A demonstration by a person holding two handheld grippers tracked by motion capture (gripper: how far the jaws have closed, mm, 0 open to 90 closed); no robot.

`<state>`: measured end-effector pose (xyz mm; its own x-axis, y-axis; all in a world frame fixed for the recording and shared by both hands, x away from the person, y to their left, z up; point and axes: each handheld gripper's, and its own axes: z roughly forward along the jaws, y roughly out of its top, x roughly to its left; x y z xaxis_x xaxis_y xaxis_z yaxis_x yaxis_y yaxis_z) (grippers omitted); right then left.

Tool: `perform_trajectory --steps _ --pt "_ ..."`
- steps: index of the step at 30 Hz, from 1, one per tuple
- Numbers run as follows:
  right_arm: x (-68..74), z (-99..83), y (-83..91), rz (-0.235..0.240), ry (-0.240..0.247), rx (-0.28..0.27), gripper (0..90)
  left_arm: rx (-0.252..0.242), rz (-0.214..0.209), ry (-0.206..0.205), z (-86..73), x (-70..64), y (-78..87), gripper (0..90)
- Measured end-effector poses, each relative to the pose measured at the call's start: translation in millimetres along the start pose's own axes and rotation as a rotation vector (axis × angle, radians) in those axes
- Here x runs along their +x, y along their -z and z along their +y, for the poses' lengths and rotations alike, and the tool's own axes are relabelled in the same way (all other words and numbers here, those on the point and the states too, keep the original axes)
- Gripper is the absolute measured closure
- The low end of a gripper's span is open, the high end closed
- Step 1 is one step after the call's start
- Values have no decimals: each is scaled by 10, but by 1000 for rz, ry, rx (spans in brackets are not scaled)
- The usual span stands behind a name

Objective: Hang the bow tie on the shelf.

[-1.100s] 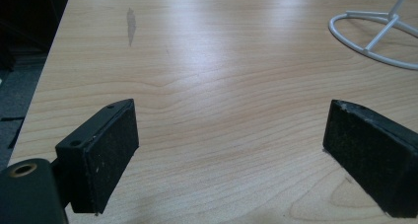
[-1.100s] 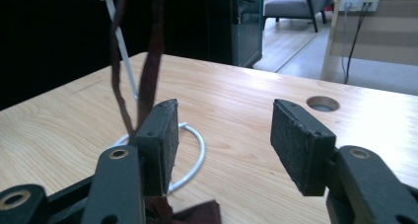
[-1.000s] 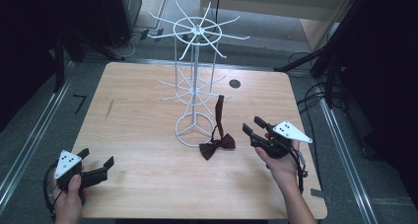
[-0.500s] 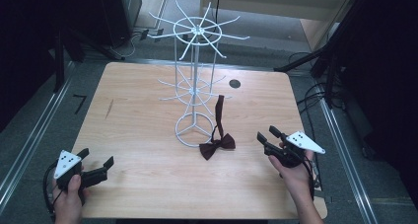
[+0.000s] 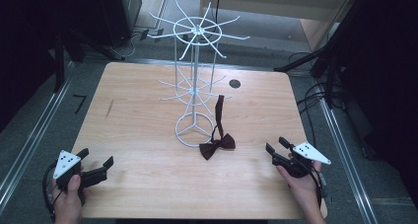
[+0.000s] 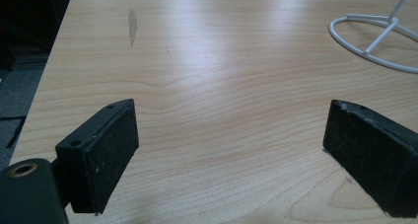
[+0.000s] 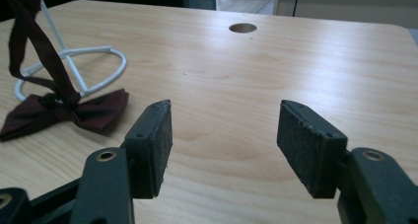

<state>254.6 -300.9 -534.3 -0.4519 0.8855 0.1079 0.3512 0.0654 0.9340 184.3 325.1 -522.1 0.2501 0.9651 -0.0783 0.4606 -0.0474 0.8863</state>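
From above, my left gripper (image 5: 93, 166) and right gripper (image 5: 277, 151) gape empty; my right gripper view catches the satiny maroon bow tie (image 7: 64, 111) against the white wire rack (image 7: 74, 66).

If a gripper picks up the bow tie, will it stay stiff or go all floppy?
Probably floppy: the bow tie looks like soft cloth, and its strap drapes up onto the wire stand. It likely weighs little, and the strap may snag when pulled.

1. A light wooden table (image 5: 148, 100) is standing on a grey floor (image 5: 34, 120).
2. Black cables (image 5: 315, 98) are trailing beside its right edge.
3. Daylight is glaring off the tabletop's far edge.
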Motion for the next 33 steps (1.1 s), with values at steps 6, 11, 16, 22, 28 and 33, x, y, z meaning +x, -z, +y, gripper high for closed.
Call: perform_trajectory --steps 6,11,16,22,28,33 --pt "-130 -115 144 -40 -18 2 367 1 -1 1 1 -1 -1 73" --pt "-228 -197 251 -81 -33 3 314 2 -2 1 1 0 -2 73" --pt "-284 -230 318 -130 -12 12 260 3 -4 1 2 1 -1 73" --pt "-346 -263 409 -188 -34 22 247 1 -9 2 0 6 2 73" --pt "-396 -309 533 -275 -45 70 245 2 -11 2 0 6 -1 73" --pt "-402 -315 553 -301 -60 52 240 5 -13 2 2 8 -3 73"
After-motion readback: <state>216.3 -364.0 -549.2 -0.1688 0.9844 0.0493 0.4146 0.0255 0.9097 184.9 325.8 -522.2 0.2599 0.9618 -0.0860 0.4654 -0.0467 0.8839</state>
